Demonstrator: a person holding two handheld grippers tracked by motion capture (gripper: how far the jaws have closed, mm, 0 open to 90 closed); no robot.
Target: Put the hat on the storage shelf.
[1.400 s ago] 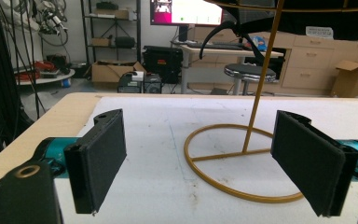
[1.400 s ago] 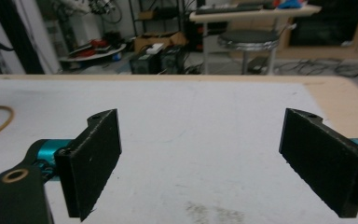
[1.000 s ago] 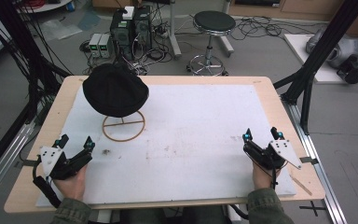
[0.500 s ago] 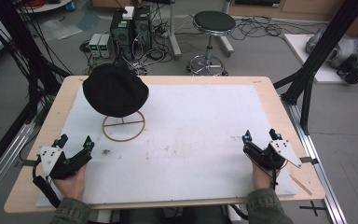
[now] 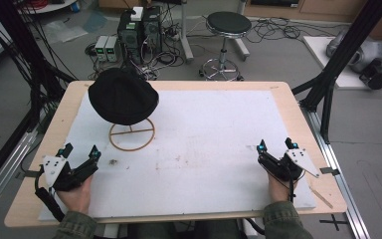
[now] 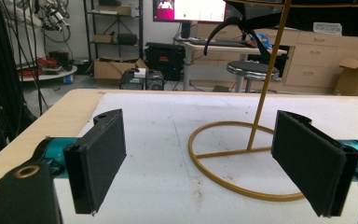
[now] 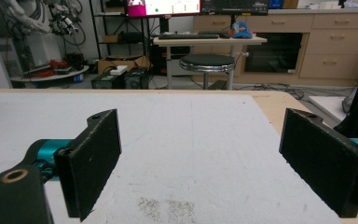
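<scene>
Nothing has moved since the earlier frames. From the high view, the left tongs (image 5: 81,154) and right tongs (image 5: 277,146) rest open near the surface's (image 5: 219,124) near corners, well apart; a black hat (image 5: 123,102) sits atop a gold wire stand (image 5: 132,134). Through the left gripper view, spread jaws frame the stand's ring. Through the right gripper view, spread jaws frame bare white mat (image 7: 191,140).
</scene>
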